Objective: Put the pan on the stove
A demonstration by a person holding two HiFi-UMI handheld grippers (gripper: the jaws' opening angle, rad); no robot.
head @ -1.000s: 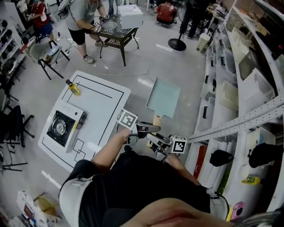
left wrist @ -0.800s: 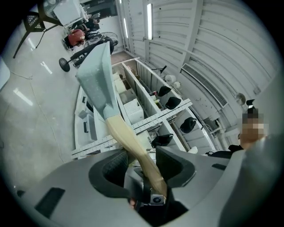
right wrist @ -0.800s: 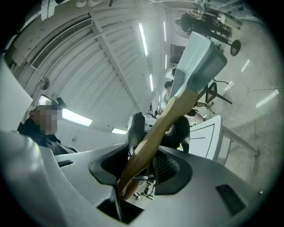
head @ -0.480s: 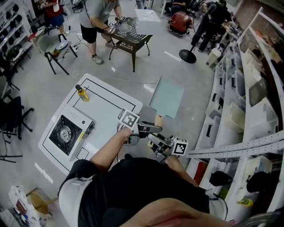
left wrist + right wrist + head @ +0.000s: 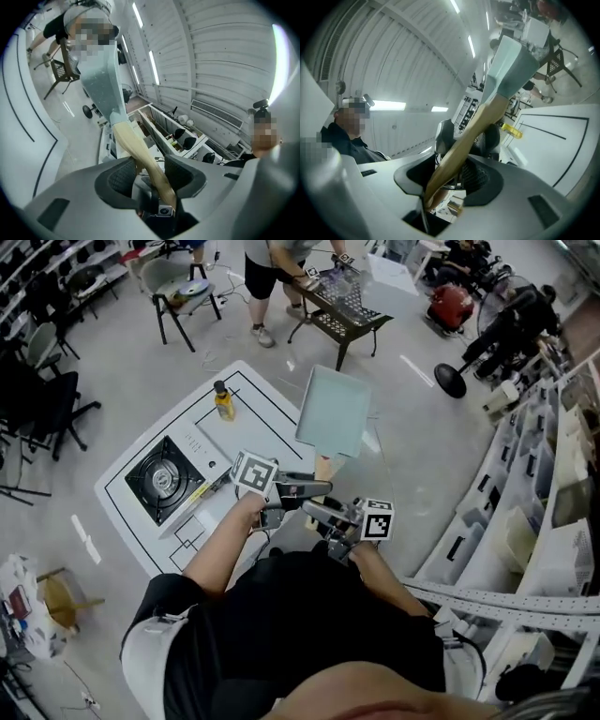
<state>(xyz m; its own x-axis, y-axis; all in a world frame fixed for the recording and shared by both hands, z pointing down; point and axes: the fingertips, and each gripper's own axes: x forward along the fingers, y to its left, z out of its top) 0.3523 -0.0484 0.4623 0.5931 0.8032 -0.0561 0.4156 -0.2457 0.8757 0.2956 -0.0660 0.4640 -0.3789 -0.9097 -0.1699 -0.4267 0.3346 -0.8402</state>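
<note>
Head view: carry step. pan [image 5: 335, 412] in air past far edge of table [image 5: 253, 395], well apart from stove [image 5: 167, 479]. left gripper [image 5: 322, 488] and right gripper [image 5: 309, 508] side by side on wooden handle [image 5: 324, 468]. Next, likely: swing pan left over table edge, lower level onto burner. bottle [image 5: 224, 401] near stove; floor around open.

Left gripper view: left gripper [image 5: 149, 171] clamped on handle [image 5: 140, 154], pan [image 5: 101, 79] ahead.

Right gripper view: right gripper [image 5: 461, 173] clamped on handle [image 5: 468, 140]; bottle [image 5: 509, 131] at table [image 5: 562, 150] edge.
</note>
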